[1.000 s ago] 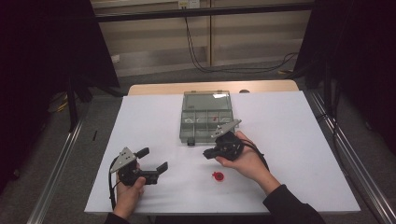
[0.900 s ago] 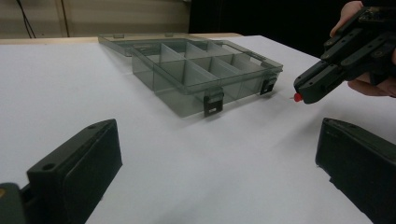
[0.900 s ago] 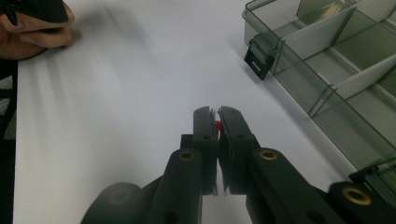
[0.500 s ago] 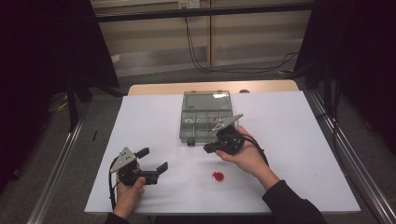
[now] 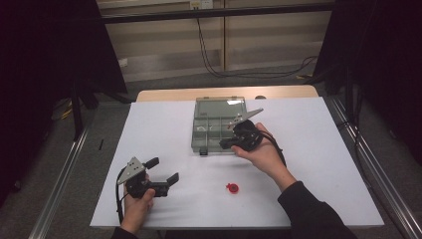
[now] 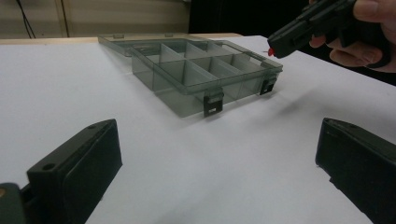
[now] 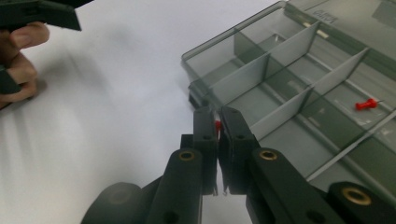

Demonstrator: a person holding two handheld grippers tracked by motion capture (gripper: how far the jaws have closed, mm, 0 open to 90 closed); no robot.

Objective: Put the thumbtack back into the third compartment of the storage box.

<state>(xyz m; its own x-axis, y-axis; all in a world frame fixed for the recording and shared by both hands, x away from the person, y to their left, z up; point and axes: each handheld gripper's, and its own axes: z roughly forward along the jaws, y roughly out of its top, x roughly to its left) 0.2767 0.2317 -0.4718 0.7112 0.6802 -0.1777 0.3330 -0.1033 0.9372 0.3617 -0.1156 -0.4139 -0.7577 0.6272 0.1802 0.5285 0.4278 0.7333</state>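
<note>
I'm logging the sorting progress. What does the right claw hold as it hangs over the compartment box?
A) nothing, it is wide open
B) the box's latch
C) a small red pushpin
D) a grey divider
C: in the right gripper view the right claw is shut on a small red pushpin at the near edge of the compartment box.

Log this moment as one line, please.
right tongs: shut on red pushpin, over organiser box front edge | left tongs: open, empty, on table | another pushpin in compartment | red piece on table
</note>
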